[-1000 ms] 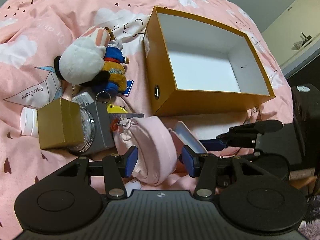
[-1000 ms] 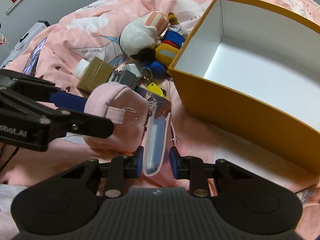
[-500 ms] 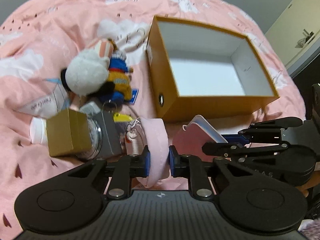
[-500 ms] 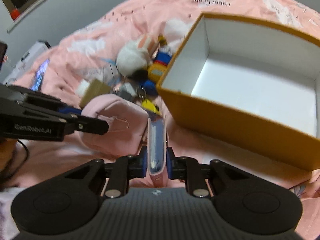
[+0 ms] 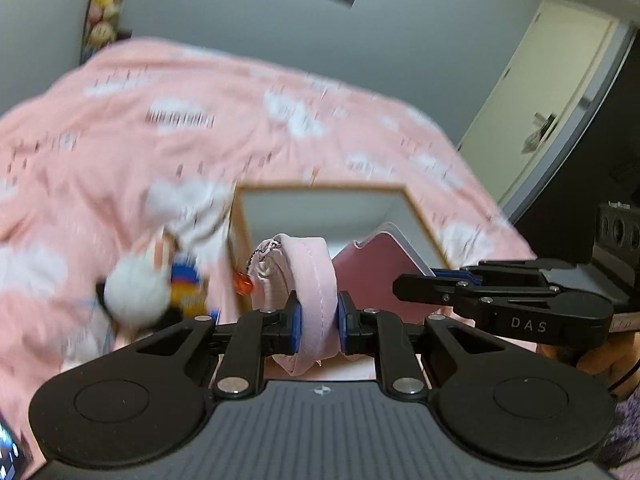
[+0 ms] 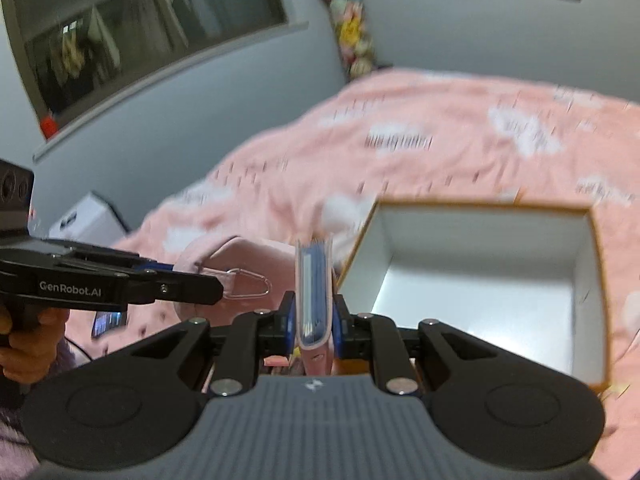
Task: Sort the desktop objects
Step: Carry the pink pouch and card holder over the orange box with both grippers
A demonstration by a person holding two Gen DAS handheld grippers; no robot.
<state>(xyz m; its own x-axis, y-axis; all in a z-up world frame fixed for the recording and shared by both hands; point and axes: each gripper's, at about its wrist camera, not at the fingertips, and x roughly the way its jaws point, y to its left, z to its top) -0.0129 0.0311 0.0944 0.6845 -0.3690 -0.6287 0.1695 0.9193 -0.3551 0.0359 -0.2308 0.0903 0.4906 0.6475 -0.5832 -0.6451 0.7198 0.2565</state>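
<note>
Two hand-held tools lift a pair of pink items clear of a pink cloud-print bed (image 5: 120, 152), with an open orange box (image 6: 596, 280) waiting beyond them. At the lower centre of the left wrist view, the left tool (image 5: 318, 322) is clamped tight on a soft pink fabric pouch (image 5: 308, 276), which bulges up above the blue pads with a small red charm (image 5: 243, 282) dangling at its left. At the lower centre of the right wrist view, the right tool (image 6: 313, 322) pinches a slim pink case (image 6: 314, 292) edge-on, its blue inner layers facing the lens. The same case appears as a pink slab just right of the pouch in the left view. Both items hang in the air in front of the box, whose white interior fills the right half of the right view and looks empty. A white plush toy (image 5: 134, 294) and other blurred clutter lie on the bed at the left of the left view

To finish the step well, each load probably needs carrying over the near orange rim before any release, high enough that the sagging pouch clears the edge. The case should go down flat, not on its edge. Releasing one item at a time would likely keep the tools from knocking together
</note>
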